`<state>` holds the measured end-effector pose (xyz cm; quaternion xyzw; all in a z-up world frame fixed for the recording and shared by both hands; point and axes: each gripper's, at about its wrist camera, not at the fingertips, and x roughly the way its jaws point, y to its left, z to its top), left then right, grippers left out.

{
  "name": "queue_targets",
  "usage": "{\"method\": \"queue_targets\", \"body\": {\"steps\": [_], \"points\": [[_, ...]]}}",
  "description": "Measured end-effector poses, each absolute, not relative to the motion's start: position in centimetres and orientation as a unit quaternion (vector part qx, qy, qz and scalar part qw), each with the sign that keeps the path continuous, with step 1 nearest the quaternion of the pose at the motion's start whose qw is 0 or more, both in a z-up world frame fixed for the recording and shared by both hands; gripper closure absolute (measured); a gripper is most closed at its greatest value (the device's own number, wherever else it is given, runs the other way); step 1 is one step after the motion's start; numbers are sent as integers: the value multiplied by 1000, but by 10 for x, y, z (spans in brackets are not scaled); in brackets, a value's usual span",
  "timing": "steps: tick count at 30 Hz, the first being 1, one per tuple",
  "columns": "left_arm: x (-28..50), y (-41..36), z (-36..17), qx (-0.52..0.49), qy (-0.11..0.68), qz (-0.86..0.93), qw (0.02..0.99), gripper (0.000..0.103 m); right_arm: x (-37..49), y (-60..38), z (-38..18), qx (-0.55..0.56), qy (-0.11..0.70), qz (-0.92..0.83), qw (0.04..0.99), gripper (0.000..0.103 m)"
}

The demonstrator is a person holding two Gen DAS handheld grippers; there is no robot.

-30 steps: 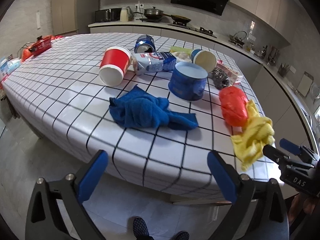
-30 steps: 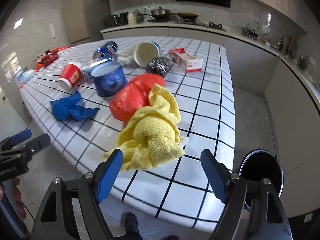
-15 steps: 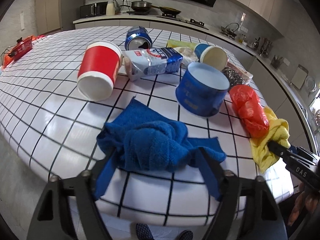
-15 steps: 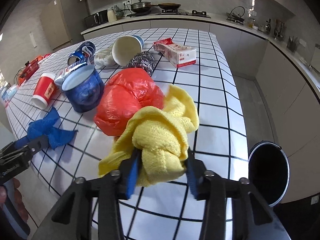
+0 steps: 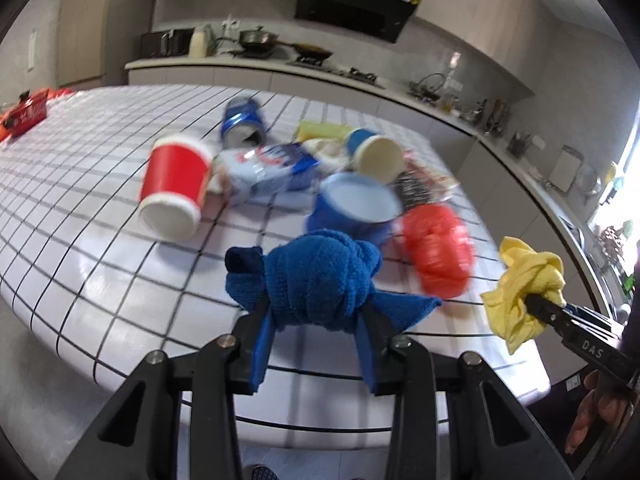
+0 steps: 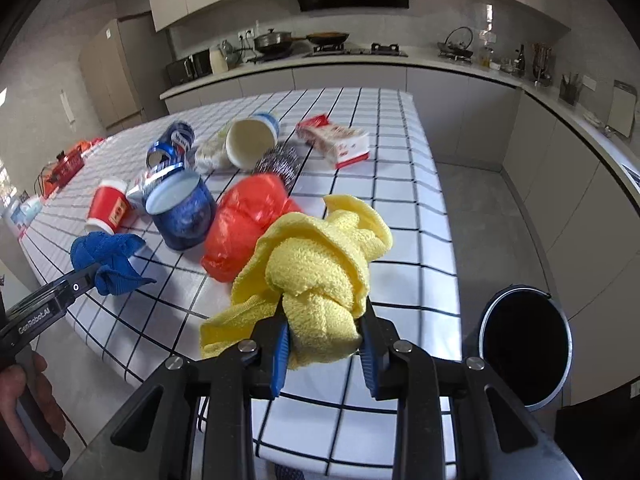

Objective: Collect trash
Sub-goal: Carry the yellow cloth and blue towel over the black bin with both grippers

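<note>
With the left gripper (image 5: 316, 344) clamped on the blue cloth (image 5: 320, 280) and the right gripper (image 6: 324, 348) closing on the yellow cloth (image 6: 320, 280), both above the table (image 6: 400, 240), we judge transfer next: the bin (image 6: 524, 348) stands beside the table.

Cloths in my fingers: two, one blue cloth (image 5: 320, 276) at centre, one yellow cloth (image 6: 320, 276) at lower centre. On my counter (image 6: 400, 208): paper cups, two, red cup (image 5: 174, 188) and blue cup (image 5: 374, 152); one blue tub (image 5: 354, 208); one can (image 5: 244, 124); one red bag (image 5: 438, 248). On the floor at right: one bin (image 6: 524, 344).
</note>
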<state>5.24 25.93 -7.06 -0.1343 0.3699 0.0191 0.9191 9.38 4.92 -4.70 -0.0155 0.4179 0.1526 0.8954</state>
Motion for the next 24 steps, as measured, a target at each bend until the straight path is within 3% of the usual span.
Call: {"method": "queue_targets", "body": {"steps": [12,24], "points": [[60,162,-41,-97,350,-56,930,65,75,-51,-10,16,383,102,918,71],[88,41,-45,-46,367,-133,920,65,66,-192,-14,36,384,68,920,71]]}}
